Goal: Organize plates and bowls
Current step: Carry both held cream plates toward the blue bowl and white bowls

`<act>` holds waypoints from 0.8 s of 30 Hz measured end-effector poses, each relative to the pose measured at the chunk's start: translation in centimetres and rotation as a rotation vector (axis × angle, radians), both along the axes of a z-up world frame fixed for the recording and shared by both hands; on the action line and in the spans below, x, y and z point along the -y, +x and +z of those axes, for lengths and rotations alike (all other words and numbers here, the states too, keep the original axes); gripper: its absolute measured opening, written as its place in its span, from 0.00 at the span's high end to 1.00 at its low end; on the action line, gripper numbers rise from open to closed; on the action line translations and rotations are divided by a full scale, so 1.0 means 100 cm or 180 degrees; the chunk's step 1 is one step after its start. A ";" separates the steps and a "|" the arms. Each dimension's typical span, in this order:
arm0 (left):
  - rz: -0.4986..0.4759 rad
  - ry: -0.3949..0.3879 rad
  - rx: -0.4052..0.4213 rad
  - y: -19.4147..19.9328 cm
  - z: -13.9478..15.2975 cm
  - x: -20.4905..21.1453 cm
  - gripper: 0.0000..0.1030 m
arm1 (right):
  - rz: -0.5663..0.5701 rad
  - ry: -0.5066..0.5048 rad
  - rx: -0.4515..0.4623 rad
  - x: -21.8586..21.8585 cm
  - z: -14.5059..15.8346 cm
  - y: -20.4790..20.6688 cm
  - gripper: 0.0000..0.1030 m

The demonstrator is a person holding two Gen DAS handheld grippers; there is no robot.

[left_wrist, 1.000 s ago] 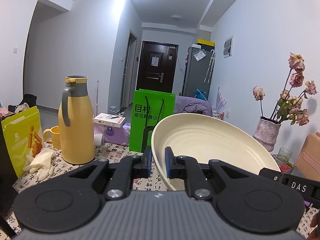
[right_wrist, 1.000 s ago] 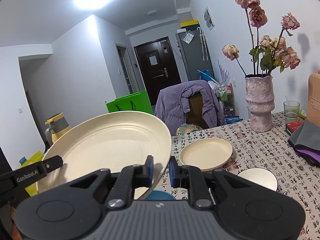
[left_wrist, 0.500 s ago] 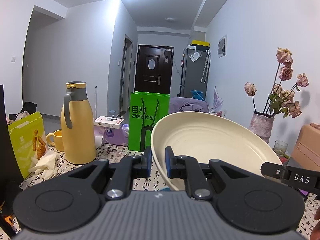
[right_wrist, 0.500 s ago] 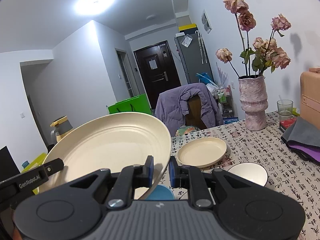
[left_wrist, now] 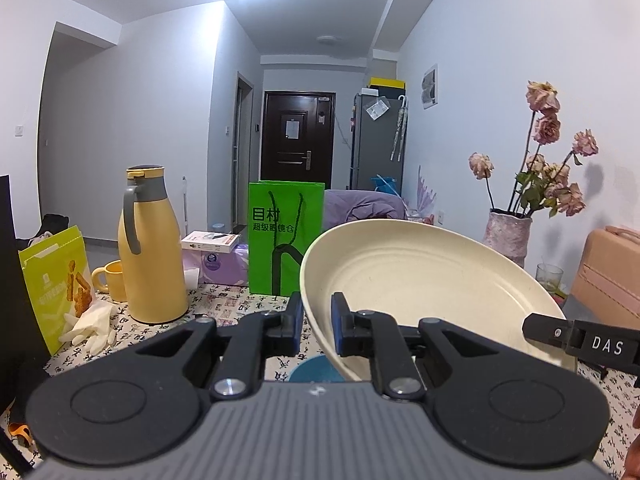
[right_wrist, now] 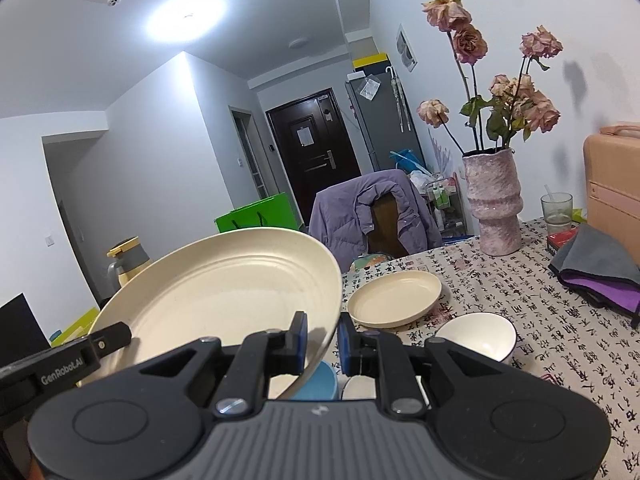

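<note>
A large cream plate [left_wrist: 424,280] is held in the air, tilted, with both grippers clamped on its rim. My left gripper [left_wrist: 317,326] is shut on its left edge; my right gripper [right_wrist: 322,342] is shut on its right edge, and the plate also shows in the right wrist view [right_wrist: 224,292]. On the table beyond lie a smaller cream plate [right_wrist: 396,298] and a white bowl [right_wrist: 476,336]. A blue bowl [right_wrist: 320,380] sits under the held plate, partly hidden.
The patterned table [right_wrist: 560,320] carries a pink vase of dried roses [right_wrist: 494,204], a glass [right_wrist: 556,212], folded grey and purple cloths [right_wrist: 600,268] and a pink case [right_wrist: 612,184]. A yellow jug [left_wrist: 150,248], yellow mug [left_wrist: 108,280], green bag [left_wrist: 284,236] and snack bag [left_wrist: 56,276] stand at the left.
Both grippers have lowered a little with the plate still clamped between them; the table items sit higher and nearer in both views.
</note>
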State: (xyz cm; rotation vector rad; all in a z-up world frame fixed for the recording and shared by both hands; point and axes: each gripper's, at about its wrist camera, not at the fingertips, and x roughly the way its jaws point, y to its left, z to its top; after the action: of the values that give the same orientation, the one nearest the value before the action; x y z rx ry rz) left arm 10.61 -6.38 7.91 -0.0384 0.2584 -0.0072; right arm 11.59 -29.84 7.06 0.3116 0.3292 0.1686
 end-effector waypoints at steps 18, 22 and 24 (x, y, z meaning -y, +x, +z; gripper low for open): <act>-0.0194 0.0071 -0.0138 -0.019 -0.028 0.017 0.85 | -0.0089 0.0112 -0.0059 0.021 -0.029 -0.032 0.85; -0.0212 0.0076 -0.0161 -0.022 -0.033 0.019 0.85 | -0.0099 0.0119 -0.0066 0.023 -0.033 -0.037 0.85; -0.0217 0.0083 -0.0160 -0.023 -0.035 0.020 0.85 | -0.0103 0.0120 -0.0070 0.024 -0.036 -0.039 0.85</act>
State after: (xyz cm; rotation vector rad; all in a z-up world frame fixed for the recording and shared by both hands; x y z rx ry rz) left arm 8.27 -8.41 4.39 -0.0039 0.3100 -0.0707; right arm 7.73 -32.22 3.47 0.3562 0.3427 0.1397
